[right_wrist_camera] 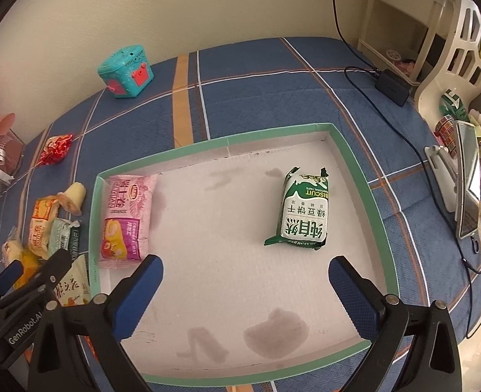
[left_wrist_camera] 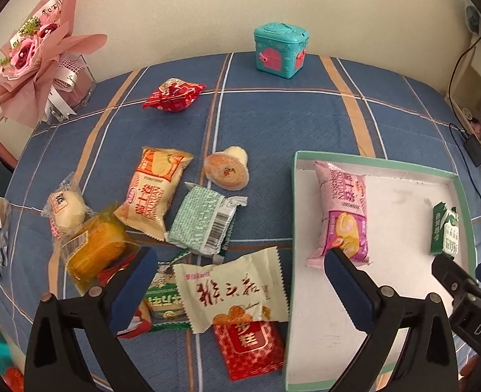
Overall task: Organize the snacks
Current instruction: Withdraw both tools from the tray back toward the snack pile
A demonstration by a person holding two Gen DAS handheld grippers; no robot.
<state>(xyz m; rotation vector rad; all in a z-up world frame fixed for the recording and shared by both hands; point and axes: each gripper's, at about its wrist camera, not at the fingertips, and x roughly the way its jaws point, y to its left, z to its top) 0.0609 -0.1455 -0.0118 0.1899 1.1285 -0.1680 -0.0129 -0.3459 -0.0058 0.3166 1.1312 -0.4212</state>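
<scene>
Tablecloth [left_wrist_camera: 273, 124] blue plaid, against cream wall [left_wrist_camera: 191, 6]; both tools [left_wrist_camera: 240, 271] [right_wrist_camera: 245, 272] gape empty.

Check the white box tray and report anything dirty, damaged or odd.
The tray floor is stained: dark blotches near the front edge and fainter marks toward the back. The pink snack pack and green biscuit pack inside look intact.

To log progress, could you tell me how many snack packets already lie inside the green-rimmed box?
2: a pink roll-cake packet at the box's left wall, and a green-white biscuit packet toward its right.
</scene>
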